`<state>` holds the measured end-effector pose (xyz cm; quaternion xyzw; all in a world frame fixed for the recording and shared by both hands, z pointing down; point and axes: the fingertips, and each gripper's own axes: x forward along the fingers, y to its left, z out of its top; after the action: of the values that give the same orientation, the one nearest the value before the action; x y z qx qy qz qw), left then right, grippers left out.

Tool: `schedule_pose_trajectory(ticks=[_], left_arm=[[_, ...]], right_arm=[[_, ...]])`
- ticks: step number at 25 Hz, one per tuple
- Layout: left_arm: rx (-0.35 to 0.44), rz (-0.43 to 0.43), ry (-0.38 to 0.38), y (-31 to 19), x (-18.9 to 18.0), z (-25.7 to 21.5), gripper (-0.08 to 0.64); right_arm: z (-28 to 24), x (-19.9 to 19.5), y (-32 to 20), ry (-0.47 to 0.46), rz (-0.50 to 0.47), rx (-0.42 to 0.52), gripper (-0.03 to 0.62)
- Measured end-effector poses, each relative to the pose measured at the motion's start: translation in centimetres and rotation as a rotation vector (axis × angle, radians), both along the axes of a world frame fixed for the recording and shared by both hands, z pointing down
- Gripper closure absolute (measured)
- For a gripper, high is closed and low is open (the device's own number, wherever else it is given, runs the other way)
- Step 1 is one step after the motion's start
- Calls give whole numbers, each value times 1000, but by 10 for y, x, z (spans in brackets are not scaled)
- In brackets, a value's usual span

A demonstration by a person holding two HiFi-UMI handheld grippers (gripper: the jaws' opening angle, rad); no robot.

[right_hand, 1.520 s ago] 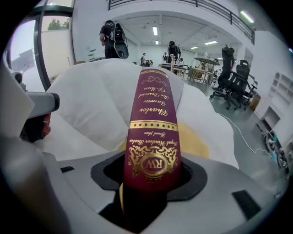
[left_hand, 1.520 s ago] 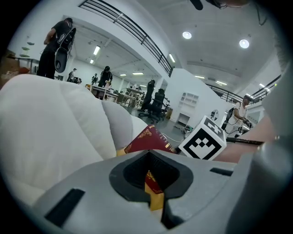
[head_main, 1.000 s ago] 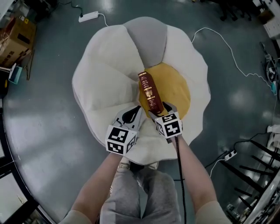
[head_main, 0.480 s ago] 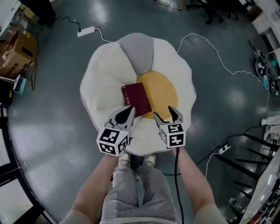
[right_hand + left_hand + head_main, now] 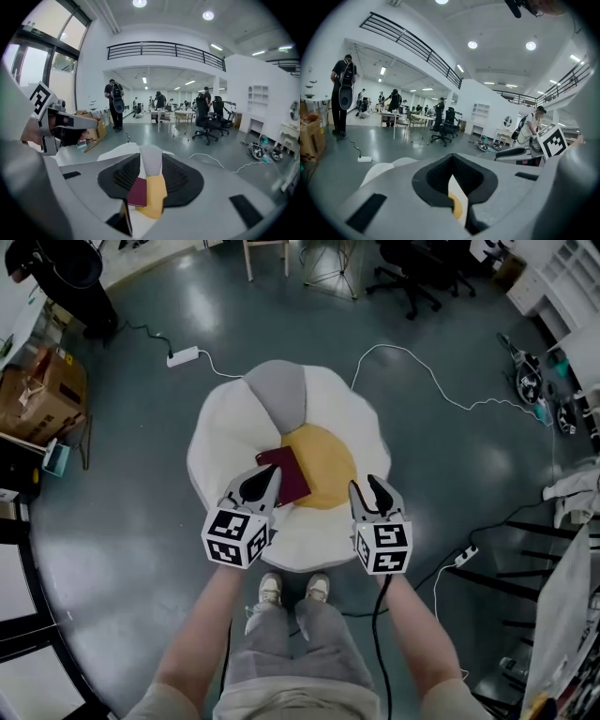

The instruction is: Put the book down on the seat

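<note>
A dark red book (image 5: pixel 286 474) lies flat on the flower-shaped cushion seat (image 5: pixel 217 442), half on its yellow centre and half on a white petal. Both grippers hang well above the seat's near edge and touch nothing. My left gripper (image 5: pixel 262 480) is over the book's near corner, its jaws together with only a slit between them. My right gripper (image 5: pixel 366 486) is to the right of the book and stands open and empty; its jaws have just been closing. In the right gripper view the book (image 5: pixel 137 192) shows far below, through the gap in the jaws.
The person's shoes (image 5: pixel 291 589) stand at the cushion's near edge. A white cable (image 5: pixel 412 362) and a power strip (image 5: pixel 183 356) lie on the grey floor behind the cushion. A cardboard box (image 5: pixel 42 390) is at the left, office chairs (image 5: pixel 412 277) at the back, a black rack (image 5: pixel 525 577) at the right.
The book stood on its edge at the right gripper and then fell flat on the seat. Both grippers have risen away from the cushion, so it looks smaller.
</note>
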<state>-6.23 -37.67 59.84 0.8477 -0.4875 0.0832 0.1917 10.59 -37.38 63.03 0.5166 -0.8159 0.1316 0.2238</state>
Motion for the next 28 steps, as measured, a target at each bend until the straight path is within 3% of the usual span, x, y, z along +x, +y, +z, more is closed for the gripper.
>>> schedule_pose_trajectory(ticks=[8,16,18,24,28], left_arm=[[51,54,-52,28,17,-119,557],[148,94,-28,67,24,-225,557],[187,106,-32,79,23,-259,557],[281,139,60,122,19,-346,557],[394,126,107,149,17,-391,557]], right_arm=[[-142,16,39,-52,4,91,469],[-281,33,86,-113,33,284,512],[-308,36,93,-164,55,282,512],[-364,39,119,-228,50,291,515],[-396,32,141,-244,-11,363,528]])
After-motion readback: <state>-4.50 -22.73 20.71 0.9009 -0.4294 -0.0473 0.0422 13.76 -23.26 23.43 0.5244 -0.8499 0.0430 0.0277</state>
